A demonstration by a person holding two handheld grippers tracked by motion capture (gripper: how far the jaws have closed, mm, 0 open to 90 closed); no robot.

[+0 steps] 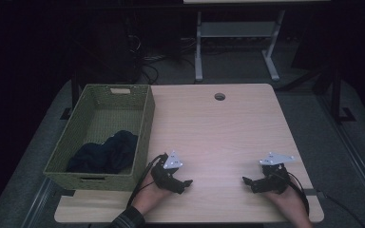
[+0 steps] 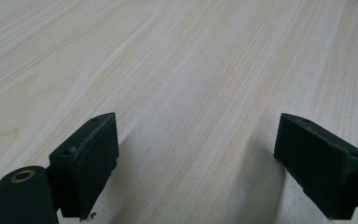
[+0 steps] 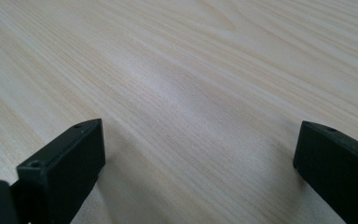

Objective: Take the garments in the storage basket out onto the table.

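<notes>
Two grippers rest low on the pale wooden table (image 1: 228, 128) near its front edge, and we see both with jaws spread wide and nothing between them. The left gripper (image 1: 186, 183) sits at about seven o'clock from the table's middle, the right gripper (image 1: 247, 181) at about five, their tips pointing toward each other, well apart. At nine o'clock a green woven basket (image 1: 145, 123) stands on the table's left edge, with a dark cloth (image 1: 105, 153) bunched inside its near end.

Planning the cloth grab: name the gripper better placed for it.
Left, probably. The left gripper sits open right beside the basket holding the cloth; the right gripper is across the table.
</notes>
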